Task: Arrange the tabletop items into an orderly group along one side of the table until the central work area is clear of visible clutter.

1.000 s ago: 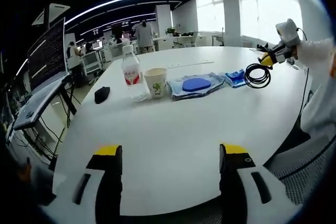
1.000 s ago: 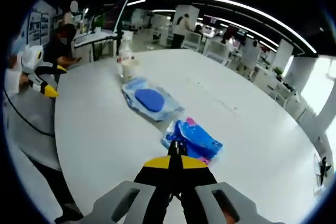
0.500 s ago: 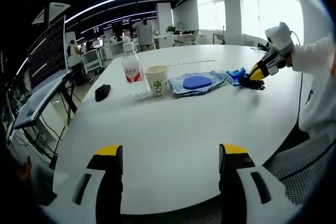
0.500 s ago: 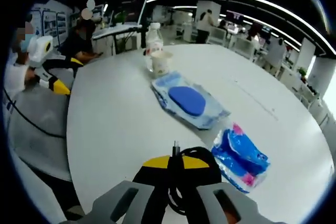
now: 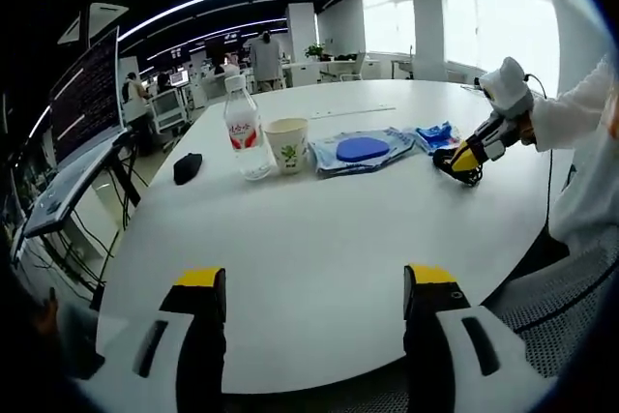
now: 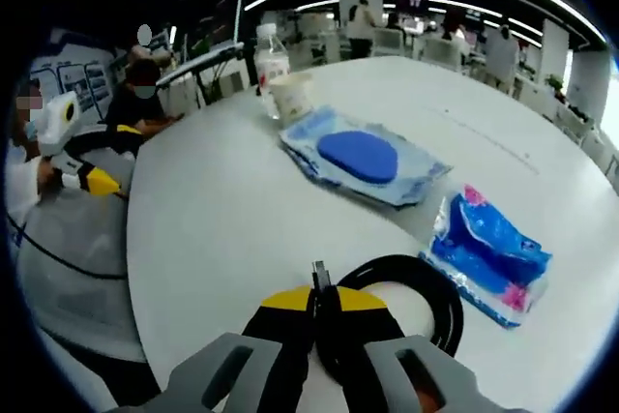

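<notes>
A round white counter (image 5: 319, 239) carries six things as we count them: one clear plastic bottle (image 5: 242, 130) with a white cap and red label, one paper cup (image 5: 287, 145) printed with a green sprig, one flat pack of wipes (image 5: 364, 151) in pale blue film with a dark blue oval flap, one smaller crinkled blue packet (image 6: 491, 251) with pink print, one black coiled cable (image 6: 406, 311) and one small black object (image 5: 188, 168) that we cannot identify.

In the left claw view, bottle, cup, wipes and blue packet (image 5: 437, 135) stand in a loose row toward the counter's far edge; bottle and cup sit just beside each other. The black object lies apart, near the counter's left edge. Our left claw (image 5: 314, 321) hangs over the near edge with its yellow-tipped jaws wide apart and nothing between them.

Our right claw (image 6: 323, 309), seen in the right claw view, has its jaws pressed together on the glossy black cable, whose metal plug end pokes up between the yellow tips. The cable's round loop rests on the counter just beside the blue packet. From the left claw view, the right claw (image 5: 462, 158) meets the counter near its right edge, the cable (image 5: 460, 167) beneath it.
</notes>
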